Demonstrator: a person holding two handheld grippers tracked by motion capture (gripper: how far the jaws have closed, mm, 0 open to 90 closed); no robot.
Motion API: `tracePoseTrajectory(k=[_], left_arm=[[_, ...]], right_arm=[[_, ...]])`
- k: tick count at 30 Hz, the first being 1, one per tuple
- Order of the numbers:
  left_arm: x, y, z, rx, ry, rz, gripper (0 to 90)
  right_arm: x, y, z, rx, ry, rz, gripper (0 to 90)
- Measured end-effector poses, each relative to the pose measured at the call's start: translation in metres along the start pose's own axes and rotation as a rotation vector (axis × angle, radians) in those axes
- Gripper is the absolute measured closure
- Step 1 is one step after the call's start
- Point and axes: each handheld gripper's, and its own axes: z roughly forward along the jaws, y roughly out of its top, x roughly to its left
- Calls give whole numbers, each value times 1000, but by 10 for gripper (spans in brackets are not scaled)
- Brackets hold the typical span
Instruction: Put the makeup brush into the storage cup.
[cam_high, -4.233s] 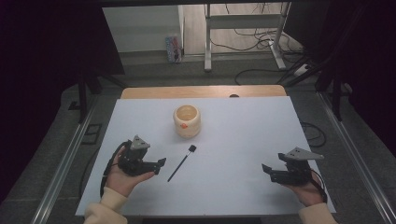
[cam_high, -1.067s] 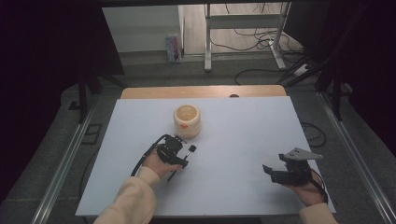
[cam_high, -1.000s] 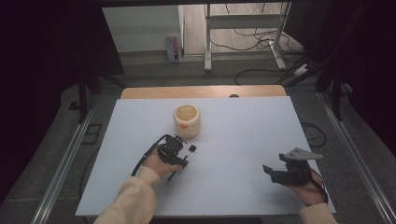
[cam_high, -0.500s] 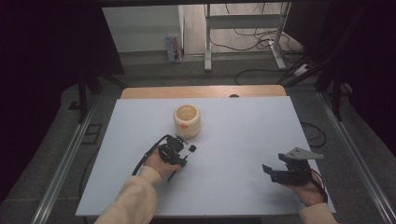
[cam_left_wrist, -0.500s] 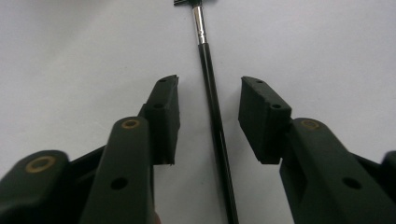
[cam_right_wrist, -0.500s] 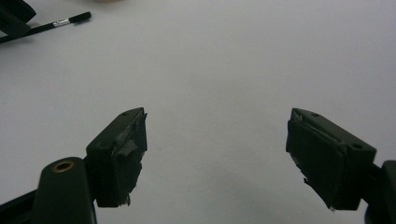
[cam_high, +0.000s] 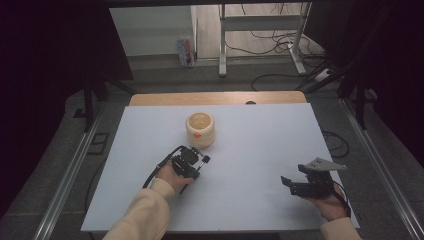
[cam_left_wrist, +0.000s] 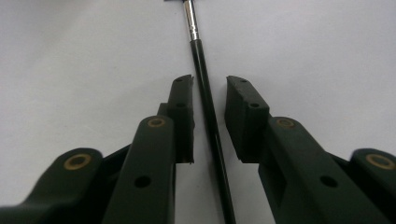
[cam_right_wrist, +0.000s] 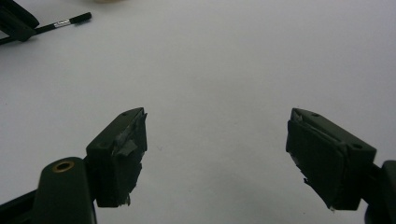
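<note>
Although the jaws of the left gripper (cam_left_wrist: 208, 100) have just been closing, a narrow gap is seen on each side of the thin black brush (cam_left_wrist: 208, 112) that lies between them, so nothing is gripped yet. The brush is laid flat on the white table (cam_high: 260, 150), in front of the cream-coloured cup (cam_high: 200, 129) and apart from it, with its silver ferrule and dark head pointing away from the jaws. From the right gripper view its head end (cam_right_wrist: 74, 19) is seen far off on the sheet.

The brush is judged to be very light and stiff, with a slim, smooth, round handle that could roll or slip sideways when pinched. A hold on the middle of the black handle, where the pads now stand, is judged best; the ferrule is smoother and the bristles are soft and should be left alone. Because the handle lies close to the surface, the pads must be kept low and squared to it.

The right gripper (cam_high: 300, 186) is held near the table's front right, its jaws spread wide and empty.
</note>
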Motion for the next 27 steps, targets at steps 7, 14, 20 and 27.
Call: tracePoseTrajectory(k=[7, 14, 20, 27], left_arm=[[0, 0, 0, 3, -17, -6, 799], [-2, 1, 0, 6, -8, -16, 839], [-2, 1, 0, 8, -12, -19, 854], [-2, 1, -1, 0, -14, -24, 855]], right_arm=[[0, 0, 0, 2, -4, -2, 201], [0, 0, 1, 5, -7, -2, 201], [0, 0, 0, 7, -6, -2, 201], [0, 0, 0, 2, -6, 1, 201]])
